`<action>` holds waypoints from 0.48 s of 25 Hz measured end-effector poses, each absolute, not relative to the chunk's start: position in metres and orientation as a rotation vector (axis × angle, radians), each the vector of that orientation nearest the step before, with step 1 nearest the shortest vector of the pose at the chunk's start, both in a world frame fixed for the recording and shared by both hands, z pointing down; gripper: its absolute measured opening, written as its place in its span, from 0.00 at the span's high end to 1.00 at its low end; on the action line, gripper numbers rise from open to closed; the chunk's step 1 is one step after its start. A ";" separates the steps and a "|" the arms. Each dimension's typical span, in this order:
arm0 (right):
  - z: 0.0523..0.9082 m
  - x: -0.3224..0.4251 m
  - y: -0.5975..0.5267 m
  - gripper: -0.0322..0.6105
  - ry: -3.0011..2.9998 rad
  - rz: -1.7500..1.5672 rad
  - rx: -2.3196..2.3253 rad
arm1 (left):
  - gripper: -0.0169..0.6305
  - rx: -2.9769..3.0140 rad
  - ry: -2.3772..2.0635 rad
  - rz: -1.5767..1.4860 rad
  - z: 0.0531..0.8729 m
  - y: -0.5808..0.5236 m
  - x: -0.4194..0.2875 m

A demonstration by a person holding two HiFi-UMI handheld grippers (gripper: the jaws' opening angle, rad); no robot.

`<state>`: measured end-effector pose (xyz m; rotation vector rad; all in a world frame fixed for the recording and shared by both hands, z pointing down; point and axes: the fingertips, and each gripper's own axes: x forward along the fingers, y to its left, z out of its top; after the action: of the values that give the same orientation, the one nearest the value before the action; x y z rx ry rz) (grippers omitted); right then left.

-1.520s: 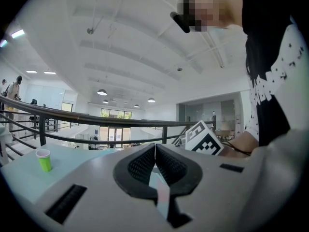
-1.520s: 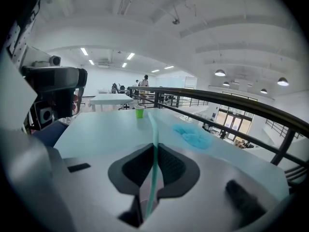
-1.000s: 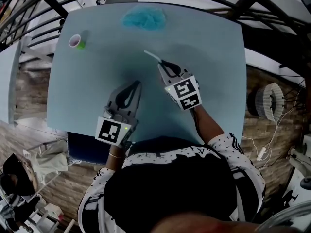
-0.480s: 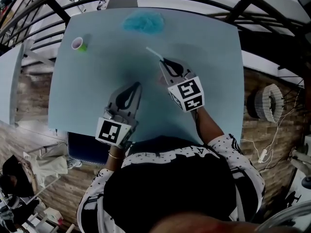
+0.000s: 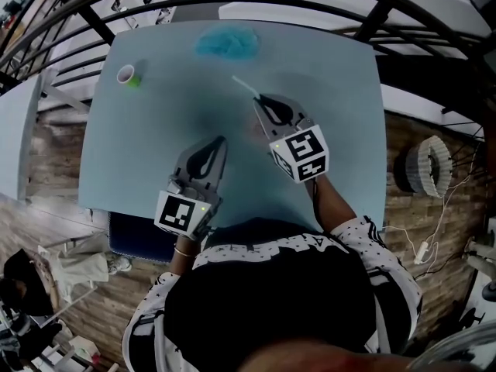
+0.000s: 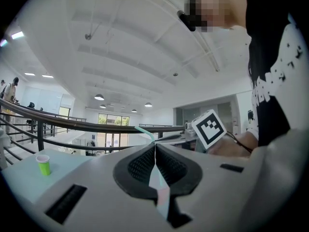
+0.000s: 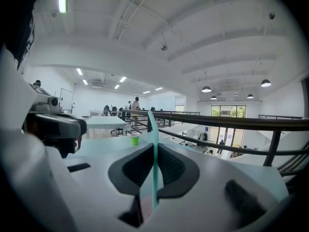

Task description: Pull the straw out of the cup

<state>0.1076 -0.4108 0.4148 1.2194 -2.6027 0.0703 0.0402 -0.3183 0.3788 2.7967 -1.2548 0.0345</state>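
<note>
A small green cup (image 5: 125, 74) with a pale rim stands at the table's far left; it also shows as the cup (image 6: 43, 165) and the cup (image 7: 135, 138) in the two gripper views. My right gripper (image 5: 259, 98) is over the middle of the table, shut on a thin pale-green straw (image 5: 243, 86), far from the cup. The straw (image 7: 152, 124) rises from between the closed jaws of my right gripper (image 7: 154, 146). My left gripper (image 5: 222, 139) sits nearer the person, shut with nothing in it; in its own view the left gripper (image 6: 155, 144) faces the straw (image 6: 144, 132).
A crumpled blue cloth (image 5: 226, 43) lies at the far middle of the light-blue table (image 5: 333, 60). A black railing (image 5: 349, 14) curves round the far side, with a drop beyond it. White tables (image 7: 104, 122) and people stand in the background.
The head view has shifted a little. My right gripper, still shut on the straw, has edged slightly farther over the table. The left gripper and the cup have not moved.
</note>
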 end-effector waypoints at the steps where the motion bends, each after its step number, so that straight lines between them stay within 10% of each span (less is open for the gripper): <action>1: 0.412 0.108 -0.409 0.89 -2.608 0.070 1.221 | 0.95 2.800 -1.253 0.033 0.378 -0.317 0.041; 12: 0.393 0.113 -0.392 0.89 -2.645 0.043 1.245 | 0.95 2.824 -1.242 0.033 0.373 -0.303 0.045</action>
<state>0.1134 -0.3918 0.3932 1.2452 -2.6453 0.0434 0.0453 -0.3026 0.3729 2.8235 -1.2418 0.0332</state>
